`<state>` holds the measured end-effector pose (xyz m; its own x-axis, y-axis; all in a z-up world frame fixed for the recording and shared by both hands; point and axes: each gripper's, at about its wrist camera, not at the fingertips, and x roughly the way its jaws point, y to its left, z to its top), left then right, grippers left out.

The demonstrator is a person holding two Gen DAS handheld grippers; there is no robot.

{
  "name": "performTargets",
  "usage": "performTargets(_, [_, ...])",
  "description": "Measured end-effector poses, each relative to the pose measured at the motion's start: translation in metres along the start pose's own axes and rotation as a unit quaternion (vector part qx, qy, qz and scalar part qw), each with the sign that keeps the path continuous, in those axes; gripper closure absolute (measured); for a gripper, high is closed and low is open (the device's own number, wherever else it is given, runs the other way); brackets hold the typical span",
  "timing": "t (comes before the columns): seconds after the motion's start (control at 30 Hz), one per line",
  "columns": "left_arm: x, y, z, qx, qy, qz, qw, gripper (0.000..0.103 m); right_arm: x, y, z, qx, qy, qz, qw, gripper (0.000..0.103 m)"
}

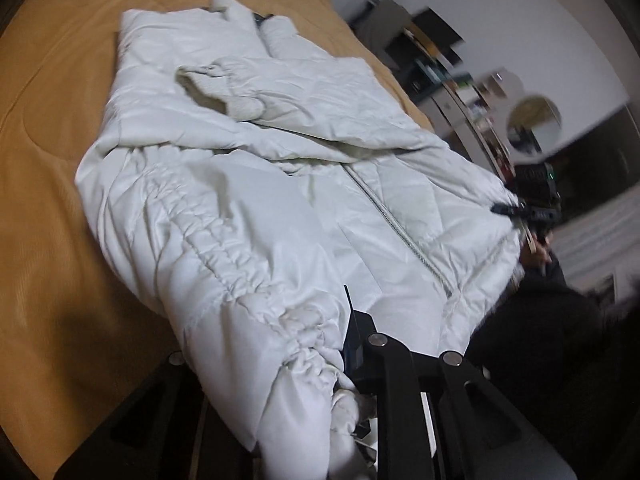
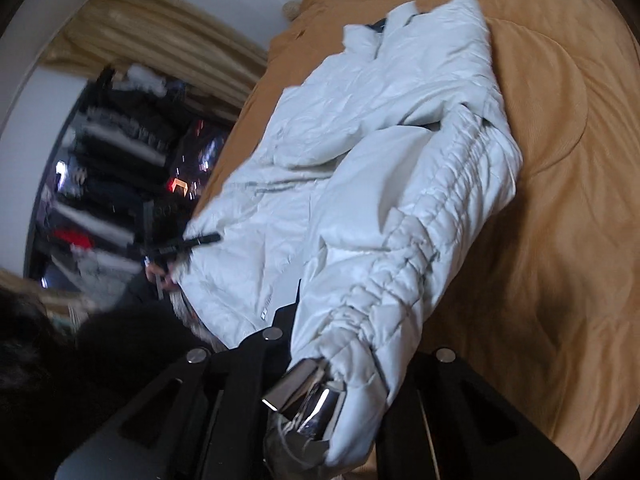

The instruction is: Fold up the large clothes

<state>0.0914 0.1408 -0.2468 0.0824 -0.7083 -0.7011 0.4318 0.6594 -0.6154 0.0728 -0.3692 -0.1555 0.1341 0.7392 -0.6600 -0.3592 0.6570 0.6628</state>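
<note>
white puffer jacket [image 1: 256, 184] on tan bedspread [image 1: 52, 160] | both grippers – left [image 1: 352, 364], right [image 2: 320, 360] – clamp 1 sleeve/hem each

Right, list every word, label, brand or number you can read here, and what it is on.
None can be read.
Jacket: no print or brand shows; a small mark near its hem is too small to read.
Shelves: items too blurred to read.
Rack: red spots too blurred to tell.

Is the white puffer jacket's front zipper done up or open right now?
Done up along the visible stretch: the zipper runs as one closed line down the white puffer jacket. Its top end near the collar is hidden.
</note>
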Motion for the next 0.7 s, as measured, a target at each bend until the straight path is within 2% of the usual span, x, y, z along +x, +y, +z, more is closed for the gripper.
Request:
performTargets(0.1, [-0.007, -0.011, -0.036, 0.000, 0.045, -0.060, 0.9972, 0.085, -0.012, 0.009, -0.035, -0.015, 0.041, 0.013, 0.999, 0.093])
performTargets(0.17, [-0.011, -0.012, -0.047, -0.015, 0.056, -0.092, 0.9941, 0.085, -0.017, 0.010, -0.045, -0.006, 0.038, 0.022, 0.999, 0.093])
performTargets(0.27, [-0.019, -0.002, -0.027, -0.057, 0.019, -0.102, 0.9929, 0.084, -0.020, 0.002, -0.031, 0.021, 0.011, 0.022, 0.999, 0.093])
performTargets(0.33, [-0.026, 0.013, 0.003, -0.105, -0.022, -0.101, 0.9890, 0.081, -0.023, -0.010, -0.001, 0.058, -0.024, 0.036, 0.997, 0.093])
performTargets(0.4, [-0.034, 0.029, 0.041, -0.159, -0.063, -0.109, 0.9791, 0.081, -0.031, -0.030, 0.034, 0.095, -0.064, 0.043, 0.993, 0.093])
performTargets(0.5, [-0.040, 0.049, 0.106, -0.195, -0.105, -0.089, 0.9711, 0.081, -0.031, -0.058, 0.106, 0.145, -0.118, 0.036, 0.982, 0.093])
performTargets(0.6, [-0.018, 0.085, 0.166, -0.247, -0.115, -0.045, 0.9610, 0.081, -0.010, -0.097, 0.170, 0.199, -0.132, 0.004, 0.971, 0.092])
performTargets(0.7, [0.028, 0.143, 0.202, -0.338, -0.094, -0.021, 0.9360, 0.081, 0.023, -0.153, 0.213, 0.277, -0.129, -0.011, 0.952, 0.089])
